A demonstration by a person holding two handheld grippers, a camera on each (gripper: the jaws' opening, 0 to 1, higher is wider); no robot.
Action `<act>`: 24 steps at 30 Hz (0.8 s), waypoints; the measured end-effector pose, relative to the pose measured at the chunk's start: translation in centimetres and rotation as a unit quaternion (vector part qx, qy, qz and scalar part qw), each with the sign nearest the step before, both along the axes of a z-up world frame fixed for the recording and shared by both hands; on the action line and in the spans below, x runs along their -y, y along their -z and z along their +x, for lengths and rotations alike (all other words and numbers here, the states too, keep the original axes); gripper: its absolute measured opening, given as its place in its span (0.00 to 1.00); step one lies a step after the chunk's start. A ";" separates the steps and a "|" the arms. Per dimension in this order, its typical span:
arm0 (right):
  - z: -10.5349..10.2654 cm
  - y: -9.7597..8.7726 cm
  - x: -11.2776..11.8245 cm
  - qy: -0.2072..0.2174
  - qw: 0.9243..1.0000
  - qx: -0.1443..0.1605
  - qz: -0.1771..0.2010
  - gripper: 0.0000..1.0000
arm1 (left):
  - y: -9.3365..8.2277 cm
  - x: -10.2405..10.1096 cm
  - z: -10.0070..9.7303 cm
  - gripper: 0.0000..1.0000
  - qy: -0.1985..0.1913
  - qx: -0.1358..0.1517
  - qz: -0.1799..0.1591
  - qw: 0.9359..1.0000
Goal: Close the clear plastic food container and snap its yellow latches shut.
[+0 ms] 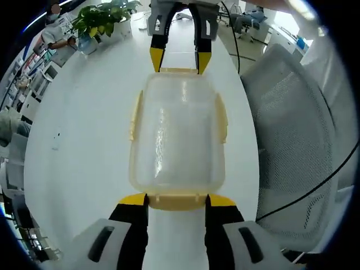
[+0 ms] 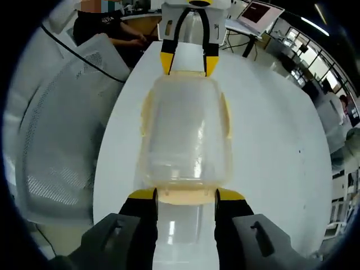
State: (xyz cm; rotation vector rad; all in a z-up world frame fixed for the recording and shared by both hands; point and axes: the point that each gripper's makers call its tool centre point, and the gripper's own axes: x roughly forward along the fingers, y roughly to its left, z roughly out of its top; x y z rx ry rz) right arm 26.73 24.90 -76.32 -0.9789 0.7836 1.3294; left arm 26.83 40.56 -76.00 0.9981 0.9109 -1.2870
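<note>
The clear plastic container (image 1: 177, 135) lies on the white table (image 1: 84, 140) with its lid on. Yellow latches run along its long sides (image 1: 135, 115) and both short ends. My left gripper (image 1: 177, 201) stands open at the near end in the left gripper view, its yellow tips on either side of the end latch (image 1: 177, 198). My right gripper (image 1: 180, 59) stands open at the opposite end, straddling that latch (image 1: 179, 71). In the right gripper view the container (image 2: 185, 129) lies between the right gripper (image 2: 185, 196) and the left gripper (image 2: 189, 61).
A grey mesh office chair (image 1: 292, 140) (image 2: 56, 129) stands close to the table's edge beside the container. A black cable (image 1: 315, 185) crosses it. A potted plant (image 1: 104, 19) sits at the table's far end. A laptop (image 2: 259, 14) and a seated person (image 2: 107, 28) are beyond.
</note>
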 end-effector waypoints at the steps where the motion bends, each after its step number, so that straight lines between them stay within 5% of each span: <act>1: -0.1 0.1 0.8 0.002 1.000 -0.003 -0.004 0.35 | 0.1 0.8 -0.1 0.34 0.001 -0.002 -0.001 1.000; 12: -0.7 0.5 6.8 0.014 1.000 -0.018 -0.020 0.35 | 0.8 6.7 -0.2 0.34 0.013 -0.014 -0.001 1.000; 24: -1.4 1.7 10.9 0.024 0.999 -0.032 -0.018 0.36 | 1.8 10.7 -0.6 0.34 0.023 -0.027 -0.003 0.999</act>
